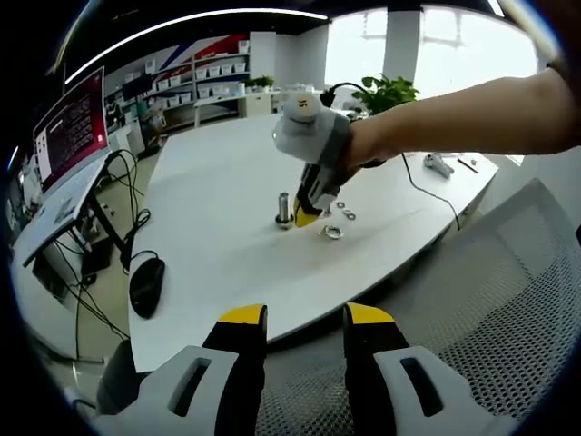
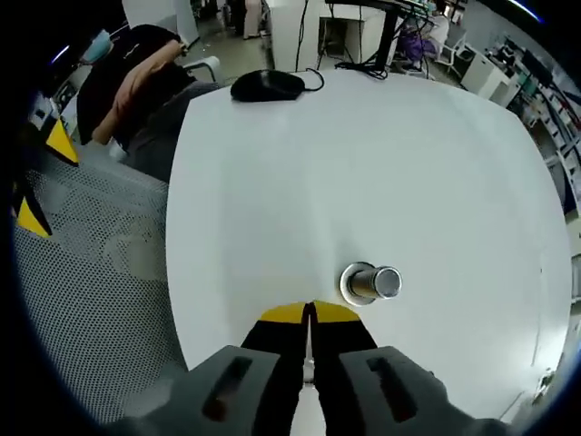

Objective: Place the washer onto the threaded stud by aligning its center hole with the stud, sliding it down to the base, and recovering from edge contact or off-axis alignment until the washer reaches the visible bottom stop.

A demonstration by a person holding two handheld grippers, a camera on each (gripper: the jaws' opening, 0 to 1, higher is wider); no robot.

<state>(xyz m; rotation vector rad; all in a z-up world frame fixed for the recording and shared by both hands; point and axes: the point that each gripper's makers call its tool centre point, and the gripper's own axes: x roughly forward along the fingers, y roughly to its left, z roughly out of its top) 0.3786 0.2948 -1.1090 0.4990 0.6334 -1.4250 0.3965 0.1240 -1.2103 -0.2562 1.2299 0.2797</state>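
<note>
I am holding my right gripper [image 2: 310, 313] pressed together beside the upright silver threaded stud [image 2: 370, 282]; my left gripper [image 1: 304, 318] is hanging apart.

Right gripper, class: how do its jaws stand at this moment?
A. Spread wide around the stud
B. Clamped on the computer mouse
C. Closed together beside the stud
C: in the right gripper view the right gripper has its yellow tips pressed together, just left of the upright stud on the white table.

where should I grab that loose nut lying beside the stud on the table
Probably from straight above, jaws across two opposite outer sides of the nut: it lies flat on the white table, so only its sides offer grip. The stud stands close; stay clear.
</note>
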